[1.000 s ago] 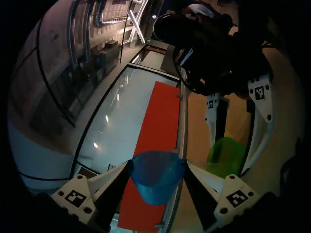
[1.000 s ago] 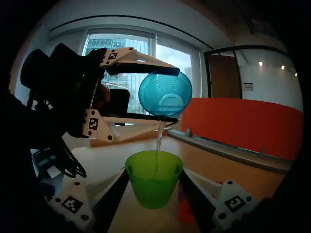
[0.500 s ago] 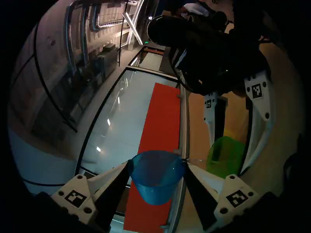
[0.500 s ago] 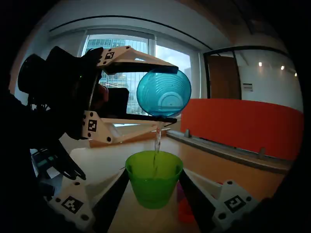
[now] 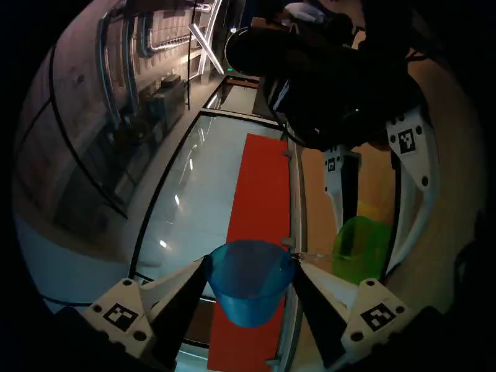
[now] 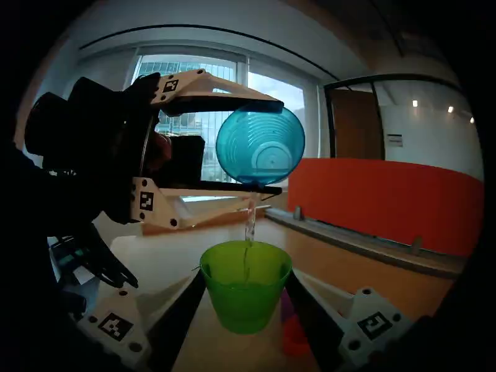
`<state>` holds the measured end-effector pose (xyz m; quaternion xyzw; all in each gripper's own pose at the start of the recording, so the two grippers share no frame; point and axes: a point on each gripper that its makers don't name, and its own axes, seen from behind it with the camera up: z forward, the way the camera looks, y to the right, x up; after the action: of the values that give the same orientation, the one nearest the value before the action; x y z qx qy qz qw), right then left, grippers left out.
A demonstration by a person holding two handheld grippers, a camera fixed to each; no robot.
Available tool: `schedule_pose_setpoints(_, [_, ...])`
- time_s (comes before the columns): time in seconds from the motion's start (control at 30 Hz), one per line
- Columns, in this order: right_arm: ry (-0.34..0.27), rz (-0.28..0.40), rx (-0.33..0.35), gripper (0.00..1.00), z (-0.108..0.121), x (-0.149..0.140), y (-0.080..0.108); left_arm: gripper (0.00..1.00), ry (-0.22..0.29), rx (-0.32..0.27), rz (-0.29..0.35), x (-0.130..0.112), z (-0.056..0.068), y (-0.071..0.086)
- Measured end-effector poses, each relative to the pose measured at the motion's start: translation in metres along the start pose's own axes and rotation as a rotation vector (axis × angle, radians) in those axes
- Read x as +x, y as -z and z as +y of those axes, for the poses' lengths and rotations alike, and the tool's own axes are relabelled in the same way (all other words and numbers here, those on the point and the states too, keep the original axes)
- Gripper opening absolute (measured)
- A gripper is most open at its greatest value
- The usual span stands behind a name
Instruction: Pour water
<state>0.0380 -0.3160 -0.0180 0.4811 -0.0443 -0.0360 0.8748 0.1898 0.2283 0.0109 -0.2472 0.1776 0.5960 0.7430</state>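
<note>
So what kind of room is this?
Probably an office in a city building: large glass windows facing tall towers, a long orange partition panel, and a pale wooden desk.

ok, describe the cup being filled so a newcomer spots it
Start at the orange partition. Left of it, low down, the right tongs grip a green cup. It stands upright under a water stream; the blue cup above is tipped.

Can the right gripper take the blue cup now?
Probably not: the right gripper is shut on the green cup, and the blue cup sits clamped in the left gripper above it, pouring.
</note>
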Motion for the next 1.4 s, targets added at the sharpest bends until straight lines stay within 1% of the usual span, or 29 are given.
schedule_pose_setpoints(0.17, [0.000,0.000,-0.001,0.90,0.000,0.000,-0.001,0.89,-0.029,0.008,-0.003,0.000,-0.002,0.001])
schedule_pose_setpoints(0.3, [0.001,0.000,-0.002,0.90,0.001,-0.001,-0.001,0.89,-0.048,0.011,-0.002,-0.001,0.002,-0.002])
schedule_pose_setpoints(0.5, [0.001,-0.001,-0.003,0.90,0.001,-0.001,0.000,0.89,-0.083,0.024,0.000,0.000,0.002,-0.004])
schedule_pose_setpoints(0.7, [0.002,-0.001,-0.005,0.90,0.002,-0.002,0.000,0.89,-0.109,0.017,0.003,0.003,0.007,-0.002])
schedule_pose_setpoints(0.87, [0.002,-0.002,-0.006,0.90,0.003,-0.001,-0.001,0.89,-0.142,0.036,0.005,0.006,0.003,0.001])
schedule_pose_setpoints(1.1, [0.001,0.000,-0.005,0.90,0.003,-0.001,-0.001,0.89,-0.191,0.031,0.006,0.008,0.008,0.003])
schedule_pose_setpoints(1.3, [0.001,-0.002,-0.008,0.89,0.004,-0.002,-0.001,0.89,-0.227,0.055,0.014,0.013,0.002,0.004])
schedule_pose_setpoints(1.4, [0.000,-0.001,-0.008,0.89,0.005,-0.001,-0.001,0.89,-0.252,0.057,0.014,0.014,0.004,0.004])
